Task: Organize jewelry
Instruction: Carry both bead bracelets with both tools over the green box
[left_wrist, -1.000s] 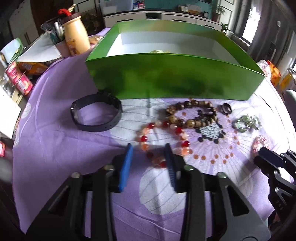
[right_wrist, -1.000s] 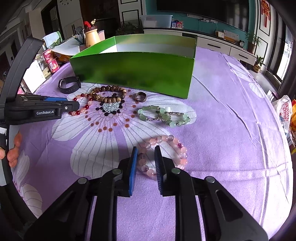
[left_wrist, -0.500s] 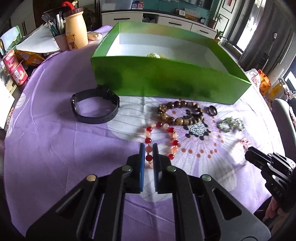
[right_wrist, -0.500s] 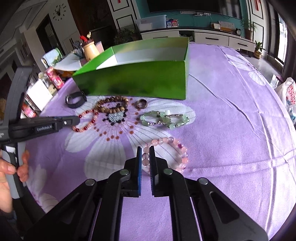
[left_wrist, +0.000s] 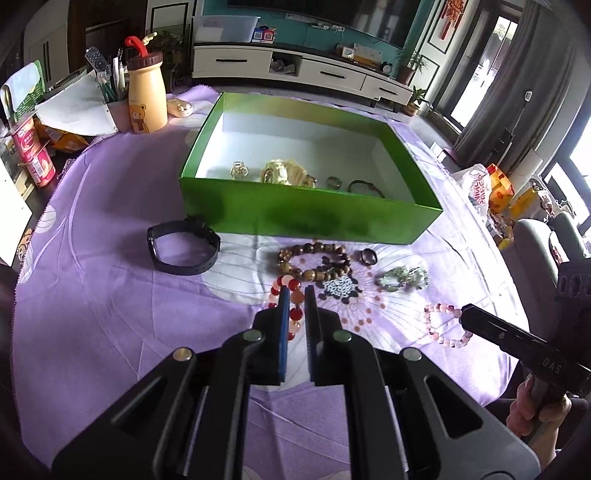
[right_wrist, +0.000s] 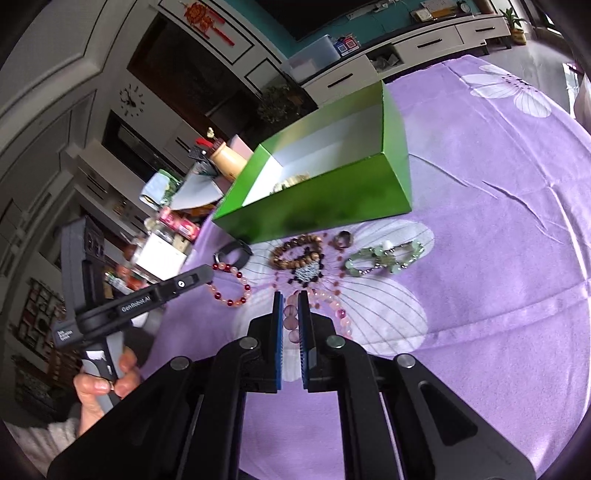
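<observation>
Left claw: closed on the red-and-peach bead bracelet, gripping one side of the loop while the rest hangs free.
Right claw: closed on the pink bead bracelet, beads pinched between its blue pads.
Green box: at 12 o'clock from both claws, open-topped, already holding several small pieces.
Still on the counter: wooden bead bracelet and dark ring just before the box wall; green stone bracelet at 2 o'clock of the left claw; black wristband at 10 o'clock.
Handling: both strung bracelets are judged light, limp and smooth-beaded; the loop will sag and swing, and round beads may roll out of a loose pinch.
Hold point: across the strand between beads, not on a single bead's crown.
Risk: a hard squeeze could strain the elastic cord.
</observation>
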